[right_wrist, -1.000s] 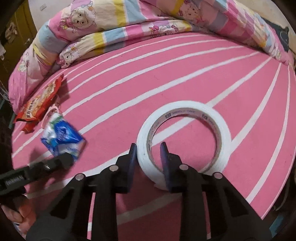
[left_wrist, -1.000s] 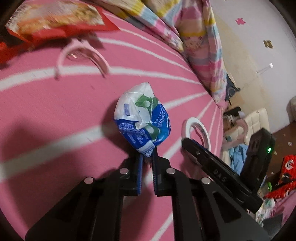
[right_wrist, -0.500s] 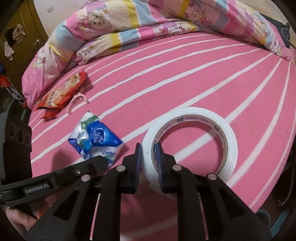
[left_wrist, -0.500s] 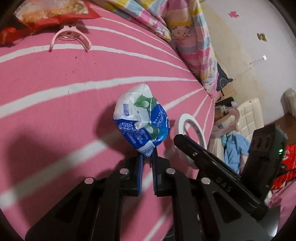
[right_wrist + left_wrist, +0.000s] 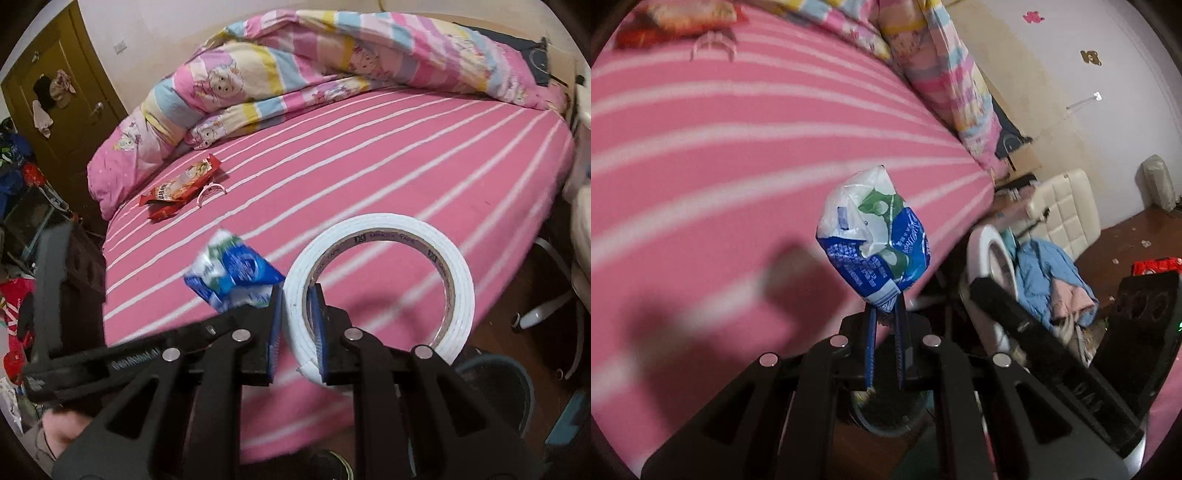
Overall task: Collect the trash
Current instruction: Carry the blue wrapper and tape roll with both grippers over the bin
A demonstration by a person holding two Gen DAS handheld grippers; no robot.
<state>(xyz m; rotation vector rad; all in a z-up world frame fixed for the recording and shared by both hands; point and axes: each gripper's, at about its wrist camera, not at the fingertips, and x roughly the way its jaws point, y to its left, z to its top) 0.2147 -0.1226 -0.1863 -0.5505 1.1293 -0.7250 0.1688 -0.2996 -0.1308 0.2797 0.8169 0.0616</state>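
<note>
- A bed [image 5: 369,155] with a pink sheet striped in white fills most of both views.
- A rumpled cartoon-print quilt [image 5: 295,70] in pastel stripes lies along its far edge.
- An olive-yellow door [image 5: 62,110] stands at the left.
- A cream padded chair [image 5: 1067,206] stands beside the bed, blue clothing [image 5: 1049,273] heaped against it.

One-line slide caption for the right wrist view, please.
Right gripper clamps a white tape roll above the pink striped bed; left gripper alongside holds a blue-and-white wrapper.
</note>
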